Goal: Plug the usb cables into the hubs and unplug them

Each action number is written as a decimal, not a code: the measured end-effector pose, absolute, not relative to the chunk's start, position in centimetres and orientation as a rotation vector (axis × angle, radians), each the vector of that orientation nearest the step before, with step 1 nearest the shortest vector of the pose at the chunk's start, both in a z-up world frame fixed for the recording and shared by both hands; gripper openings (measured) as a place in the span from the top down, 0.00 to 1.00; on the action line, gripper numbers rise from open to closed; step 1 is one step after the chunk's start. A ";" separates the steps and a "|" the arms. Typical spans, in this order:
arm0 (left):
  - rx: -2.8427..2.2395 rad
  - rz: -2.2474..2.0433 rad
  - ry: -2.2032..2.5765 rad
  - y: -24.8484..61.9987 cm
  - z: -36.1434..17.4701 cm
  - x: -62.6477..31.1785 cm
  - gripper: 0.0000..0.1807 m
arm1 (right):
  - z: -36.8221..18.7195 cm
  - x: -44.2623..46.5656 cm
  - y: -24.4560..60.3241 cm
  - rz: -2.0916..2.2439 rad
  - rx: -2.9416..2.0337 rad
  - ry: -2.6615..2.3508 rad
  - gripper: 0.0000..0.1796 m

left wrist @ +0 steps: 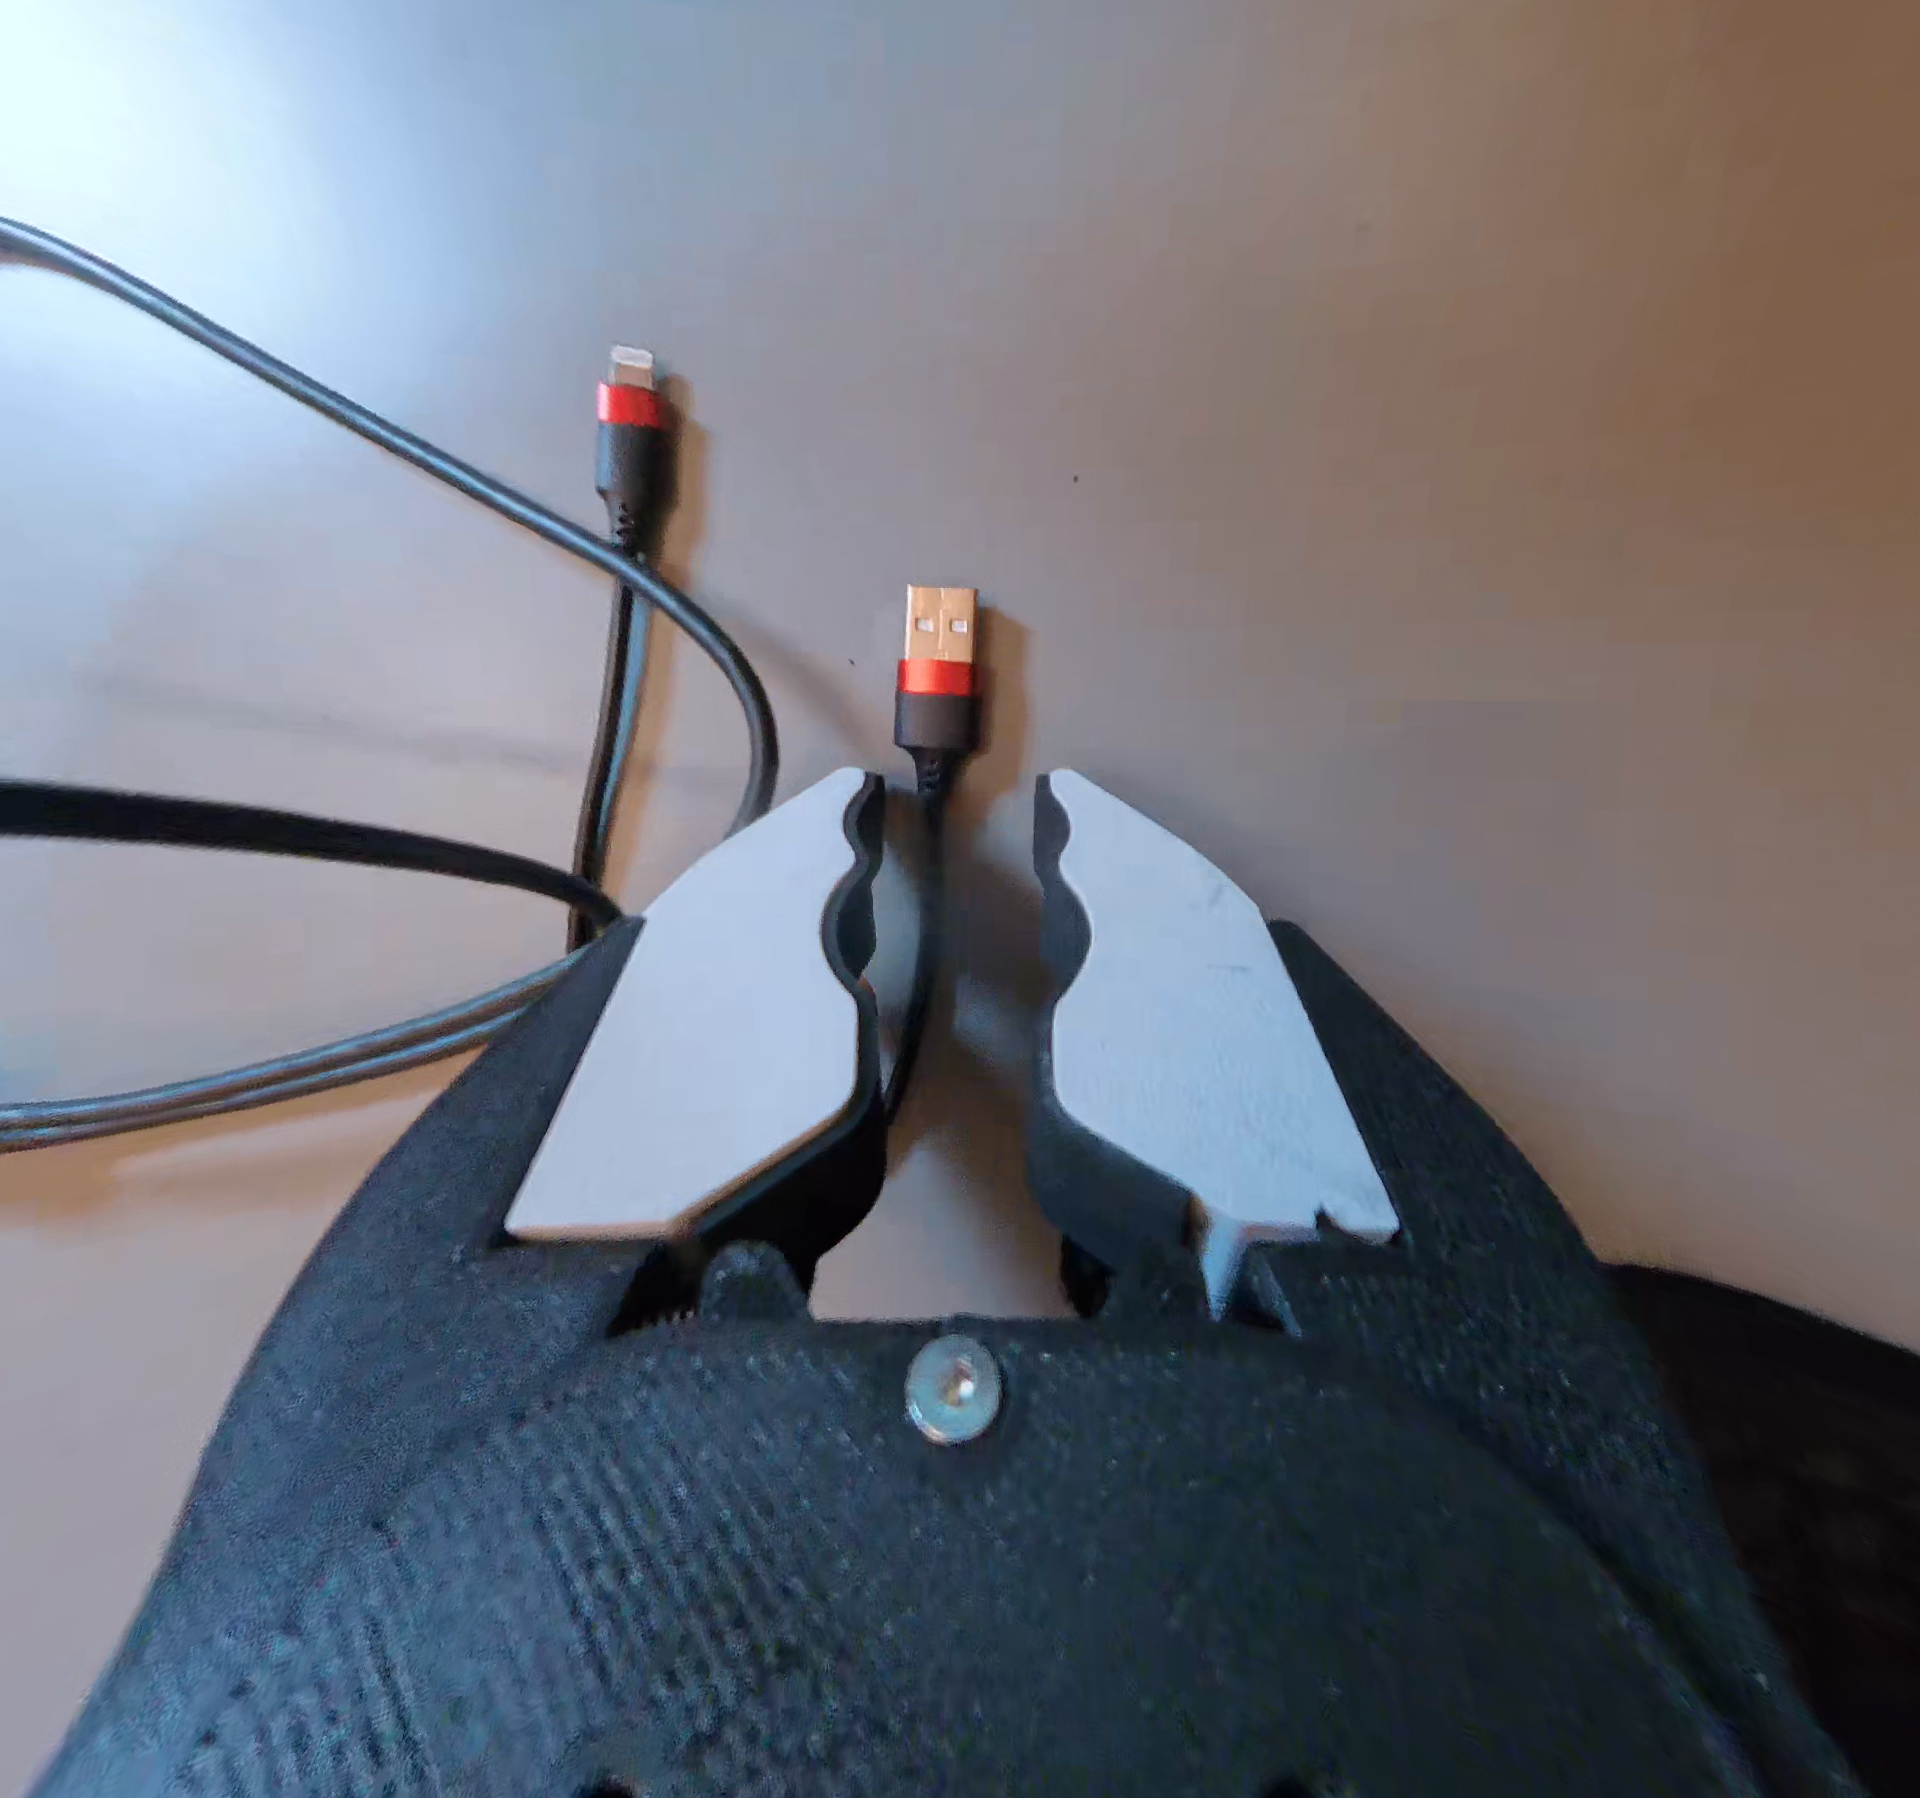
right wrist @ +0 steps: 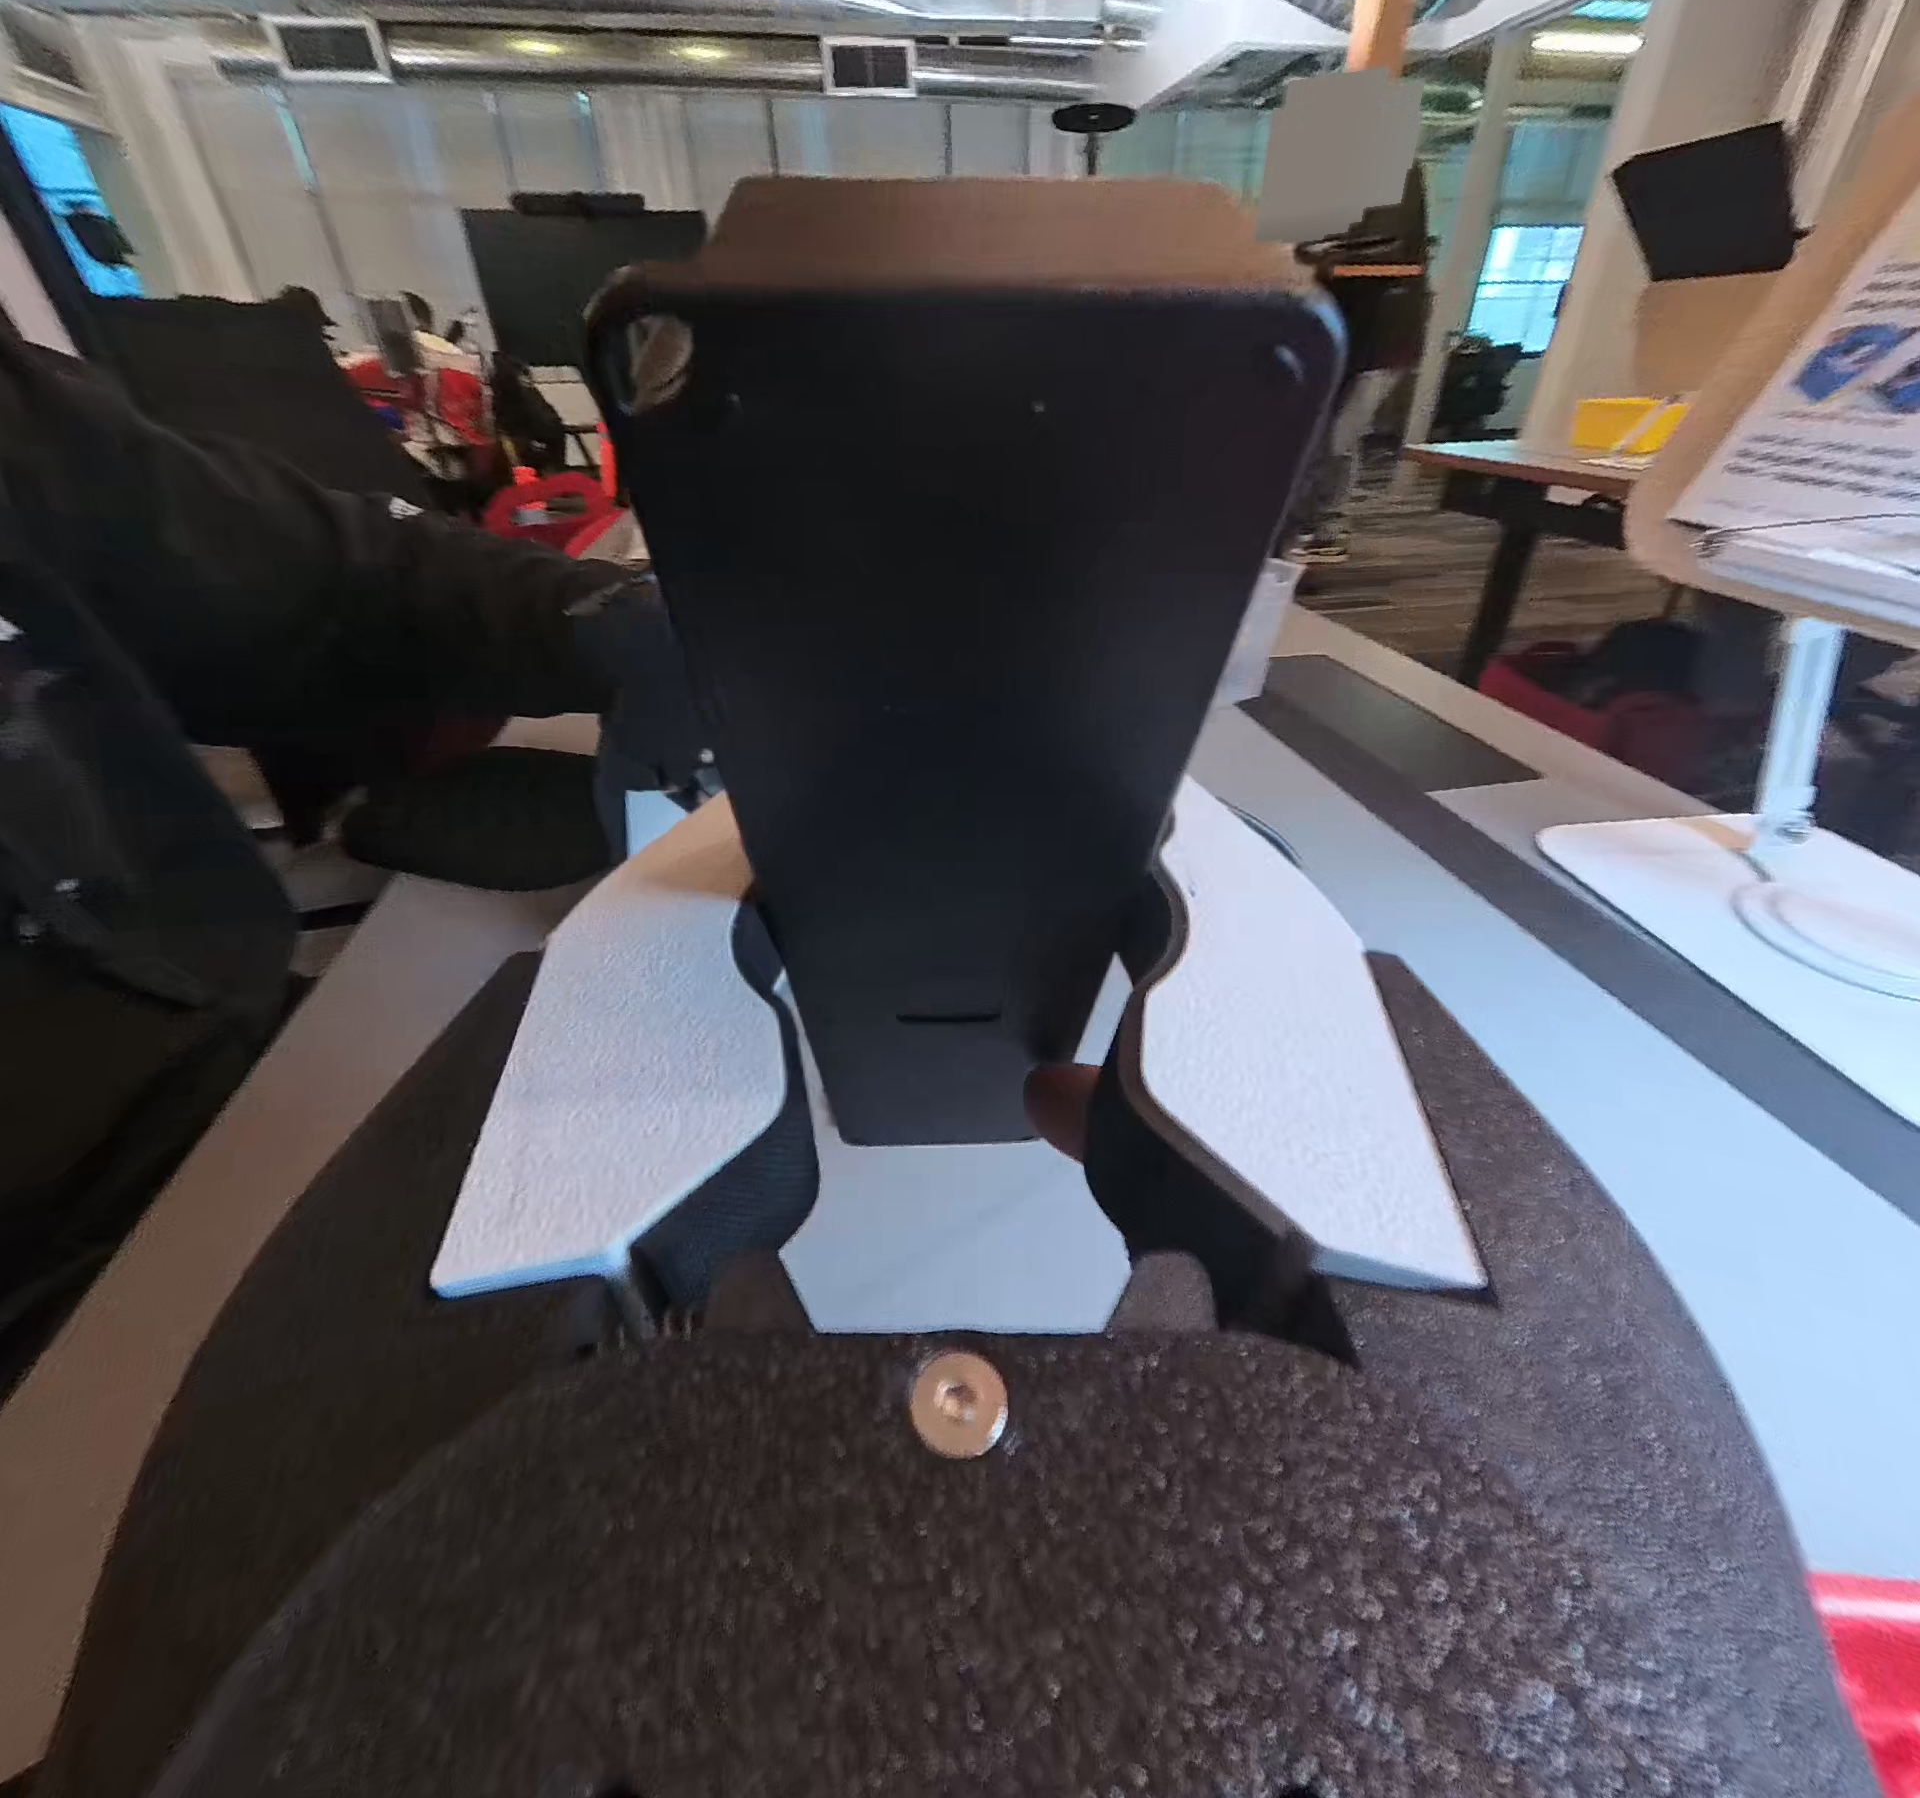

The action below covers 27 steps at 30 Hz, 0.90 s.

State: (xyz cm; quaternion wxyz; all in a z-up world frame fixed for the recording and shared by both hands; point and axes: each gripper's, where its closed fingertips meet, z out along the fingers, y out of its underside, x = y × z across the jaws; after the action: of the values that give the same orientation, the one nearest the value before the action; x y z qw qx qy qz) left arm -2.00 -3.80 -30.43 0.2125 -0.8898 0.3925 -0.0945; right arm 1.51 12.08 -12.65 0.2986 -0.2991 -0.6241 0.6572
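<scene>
In the left wrist view a USB-A plug (left wrist: 938,673) with a red collar and black cable lies flat on the grey table (left wrist: 1351,398), its gold end pointing away. My left gripper (left wrist: 956,792) is open just behind it. The plug's cable runs back between the jaws, close to the left finger (left wrist: 748,1000). The cable's other small connector (left wrist: 630,429), also red-collared, lies farther left. In the right wrist view my right gripper (right wrist: 956,927) is shut on a flat black hub (right wrist: 966,605), held upright above the table and hiding what lies beyond it.
Loops of black cable (left wrist: 312,844) cover the table's left side. In the right wrist view a person's black sleeve (right wrist: 312,605) reaches in from the left. A white stand base (right wrist: 1714,875) and a board with paper (right wrist: 1818,418) sit at the right. A black strip (right wrist: 1558,917) crosses the table.
</scene>
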 end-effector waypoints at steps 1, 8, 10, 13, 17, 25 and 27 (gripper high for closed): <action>-2.462 -0.272 1.093 -3.7 -30.4 -1.8 0.86 | -12.7 1.6 11.9 1.766 -0.790 -1.670 0.64; -2.473 -0.276 1.064 -3.4 -30.5 -1.7 0.96 | -13.2 1.7 11.5 1.798 -0.794 -1.706 0.64; -2.440 -0.304 1.013 -3.2 -30.1 -1.7 0.97 | -13.4 1.6 11.5 1.787 -0.803 -1.710 0.64; -2.350 -0.430 0.851 -2.7 -27.8 -1.7 0.97 | -13.8 1.4 11.5 1.767 -0.815 -1.724 0.64; -2.205 -0.511 0.707 -2.5 -23.6 -2.3 0.97 | -14.8 0.8 11.6 1.688 -0.850 -1.763 0.64; -2.135 -0.390 0.507 -1.9 -15.6 -6.1 0.97 | -17.0 0.4 9.4 1.520 -0.827 -1.947 0.64; -2.165 -0.372 0.527 -0.5 -15.3 -5.2 0.97 | -17.6 0.4 7.9 1.503 -0.798 -2.014 0.64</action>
State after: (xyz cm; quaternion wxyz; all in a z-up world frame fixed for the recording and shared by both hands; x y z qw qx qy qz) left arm -5.17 -0.50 -15.28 0.4268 -0.8667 0.2110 -0.1489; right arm 0.39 7.87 -17.59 0.2499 -0.2932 -0.7395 0.5520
